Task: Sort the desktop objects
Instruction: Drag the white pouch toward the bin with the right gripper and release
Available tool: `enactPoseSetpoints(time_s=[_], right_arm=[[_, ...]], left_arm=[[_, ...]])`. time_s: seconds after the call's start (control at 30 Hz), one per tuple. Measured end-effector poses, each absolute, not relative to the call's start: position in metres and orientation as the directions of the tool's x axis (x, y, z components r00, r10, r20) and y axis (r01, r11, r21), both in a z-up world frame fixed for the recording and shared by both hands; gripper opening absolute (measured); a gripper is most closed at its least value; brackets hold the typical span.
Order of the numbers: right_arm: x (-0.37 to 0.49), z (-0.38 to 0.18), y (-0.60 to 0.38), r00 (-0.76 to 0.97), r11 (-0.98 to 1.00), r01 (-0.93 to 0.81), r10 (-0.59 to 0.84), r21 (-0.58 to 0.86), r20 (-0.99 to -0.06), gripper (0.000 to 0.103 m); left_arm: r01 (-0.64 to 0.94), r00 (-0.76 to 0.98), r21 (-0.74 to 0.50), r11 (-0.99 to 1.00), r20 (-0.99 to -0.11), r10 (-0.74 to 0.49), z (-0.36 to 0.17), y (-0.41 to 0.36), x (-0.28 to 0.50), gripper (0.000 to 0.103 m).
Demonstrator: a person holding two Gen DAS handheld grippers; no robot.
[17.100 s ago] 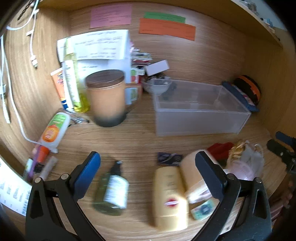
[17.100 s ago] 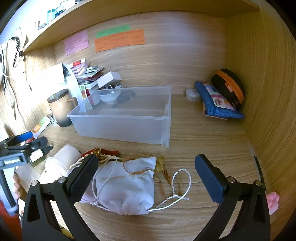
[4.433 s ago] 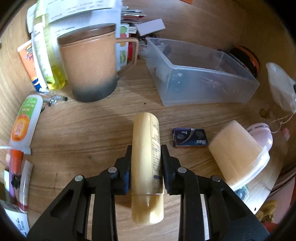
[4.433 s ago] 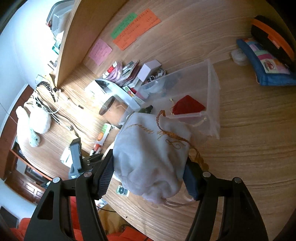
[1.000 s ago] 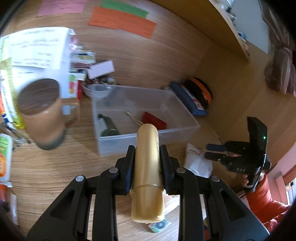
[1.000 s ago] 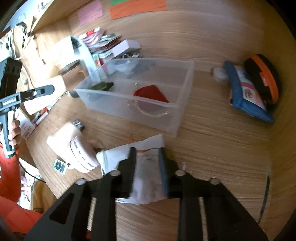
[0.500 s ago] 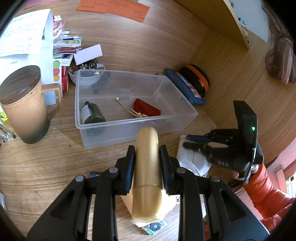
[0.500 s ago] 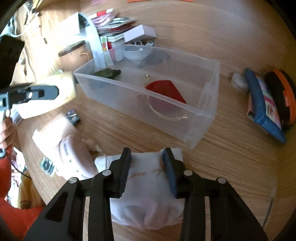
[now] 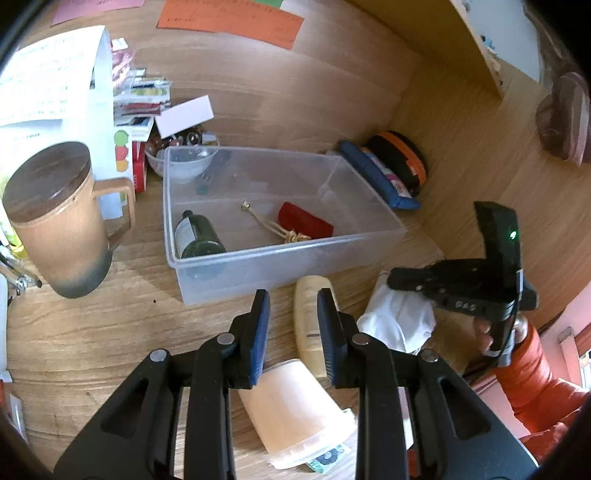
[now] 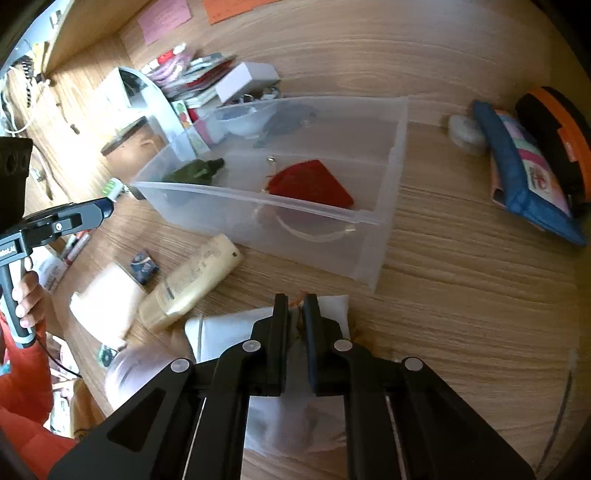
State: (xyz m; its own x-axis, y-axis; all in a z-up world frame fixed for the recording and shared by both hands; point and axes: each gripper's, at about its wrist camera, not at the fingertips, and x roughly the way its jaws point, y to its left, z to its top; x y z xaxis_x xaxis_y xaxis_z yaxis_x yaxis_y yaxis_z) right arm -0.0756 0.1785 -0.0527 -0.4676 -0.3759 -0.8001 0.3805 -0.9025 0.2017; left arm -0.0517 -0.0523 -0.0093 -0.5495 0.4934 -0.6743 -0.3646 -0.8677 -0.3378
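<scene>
Meanwhile, with a green bottle (image 9: 197, 236) and red pouch (image 9: 304, 223) already in the clear bin (image 9: 291, 251), the right gripper (image 10: 294, 306) clamps the white pouch (image 10: 221, 328) on the desk (image 10: 461, 295), while the left gripper (image 9: 293, 299), narrowly parted and empty, hangs over the yellow bottle (image 10: 192, 280) lying outside.

Both tools are black with silver screws; the left tool (image 9: 291, 306) has blue pads. The sleeve (image 9: 532, 373) is orange-red.

white pouch (image 10: 295, 417): largely hidden under fingers (image 10: 277, 332) | pink notes (image 9: 96, 5): cut off, text illegible
</scene>
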Motion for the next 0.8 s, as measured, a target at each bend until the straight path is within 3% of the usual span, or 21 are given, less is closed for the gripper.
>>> enactPoseSetpoints(time_s=[0.1, 0.27, 0.33, 0.5, 0.6, 0.8], right_arm=[[-0.075, -0.049, 0.186, -0.484, -0.925, 0.334, -0.334, 0.182, -0.809, 0.029], [-0.056, -0.036, 0.183, -0.519, -0.924, 0.352, -0.324, 0.148, -0.791, 0.04], [-0.043, -0.029, 0.178, -0.522, -0.908, 0.386, -0.359, 0.161, -0.773, 0.048], [-0.012, -0.01, 0.164, -0.488, -0.834, 0.479, -0.513, 0.275, -0.706, 0.072], [0.005, -0.011, 0.148, -0.445, -0.78, 0.543, -0.581, 0.311, -0.682, 0.074], [0.021, -0.036, 0.121, -0.309, -0.699, 0.601, -0.649, 0.386, -0.695, 0.074]], left_arm=[[-0.343, -0.564, -0.302, -0.889, -0.691, 0.452, -0.012, -0.055, -0.049, 0.025], [-0.313, -0.572, -0.297, -0.902, -0.699, 0.429, -0.012, -0.066, -0.033, 0.027], [-0.303, -0.579, -0.301, -0.904, -0.695, 0.426, -0.01, -0.07, -0.024, 0.039], [-0.295, -0.606, -0.288, -0.911, -0.681, 0.411, -0.005, -0.073, 0.006, 0.047], [-0.284, -0.603, -0.306, -0.909, -0.68, 0.417, -0.008, -0.077, 0.019, 0.055], [-0.285, -0.581, -0.338, -0.897, -0.683, 0.442, -0.014, -0.075, 0.04, 0.059]])
